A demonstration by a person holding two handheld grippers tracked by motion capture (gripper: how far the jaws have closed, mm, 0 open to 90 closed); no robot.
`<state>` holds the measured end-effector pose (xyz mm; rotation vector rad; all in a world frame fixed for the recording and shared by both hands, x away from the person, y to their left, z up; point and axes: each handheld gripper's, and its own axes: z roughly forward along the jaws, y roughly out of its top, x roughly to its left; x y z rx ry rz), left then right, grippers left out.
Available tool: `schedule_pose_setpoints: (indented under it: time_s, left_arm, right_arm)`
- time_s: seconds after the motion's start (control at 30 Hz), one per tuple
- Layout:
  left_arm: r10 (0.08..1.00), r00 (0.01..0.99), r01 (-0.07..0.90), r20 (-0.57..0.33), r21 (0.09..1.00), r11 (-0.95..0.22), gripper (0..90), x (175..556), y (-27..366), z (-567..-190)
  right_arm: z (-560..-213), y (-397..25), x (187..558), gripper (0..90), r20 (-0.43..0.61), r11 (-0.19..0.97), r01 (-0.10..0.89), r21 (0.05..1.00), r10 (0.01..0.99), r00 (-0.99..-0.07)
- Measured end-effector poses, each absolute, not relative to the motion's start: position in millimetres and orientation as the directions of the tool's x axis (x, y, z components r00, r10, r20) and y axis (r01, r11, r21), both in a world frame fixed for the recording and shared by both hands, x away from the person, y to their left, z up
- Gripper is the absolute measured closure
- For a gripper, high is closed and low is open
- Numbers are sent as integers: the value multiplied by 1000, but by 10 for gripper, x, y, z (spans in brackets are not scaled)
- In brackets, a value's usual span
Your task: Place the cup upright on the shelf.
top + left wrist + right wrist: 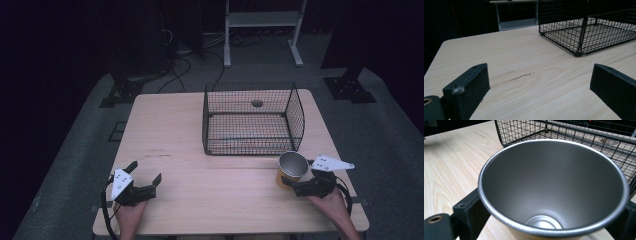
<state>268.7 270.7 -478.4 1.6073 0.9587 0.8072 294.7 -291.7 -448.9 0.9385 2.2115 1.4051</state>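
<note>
A metal cup (291, 167) with an orange outside stands upright near the table's front right, just in front of the wire basket's right corner. My right gripper (295, 184) is shut on the cup, one jaw on each side of its lower wall. In the right gripper view the cup (549, 185) is empty, its mouth facing the camera, held in my right gripper (549, 220). Whether it rests on the table or hangs just above it I cannot tell. My left gripper (146, 172) sits at the front left, open, and nothing lies between the jaws of this gripper (539, 75).
A black wire basket (250, 149) stands on the wooden table (200, 200) at the back centre-right, its top open; it is also the basket (584, 32) right of the left jaws and the basket (524, 130) behind the cup. A small round mark shows through its floor.
</note>
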Motion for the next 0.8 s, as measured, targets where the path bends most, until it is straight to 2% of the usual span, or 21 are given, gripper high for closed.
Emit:
schedule_pose_setpoints:
  time_s: [0.1,0.47,0.8]
  left_arm:
    - [892,451,184,32,975,-128,18,2686,2706,-4784]
    - [892,451,184,33,974,-130,18,2686,2705,-4784]
    - [891,452,184,32,975,-128,18,2683,2705,-4784]
  right_arm:
    - [-4482,-2927,2950,138,45,286,335,898,697,-716]
    - [-4394,-2967,2956,142,44,314,343,886,678,-734]
    - [-4064,-3016,3021,142,55,304,318,898,639,-767]
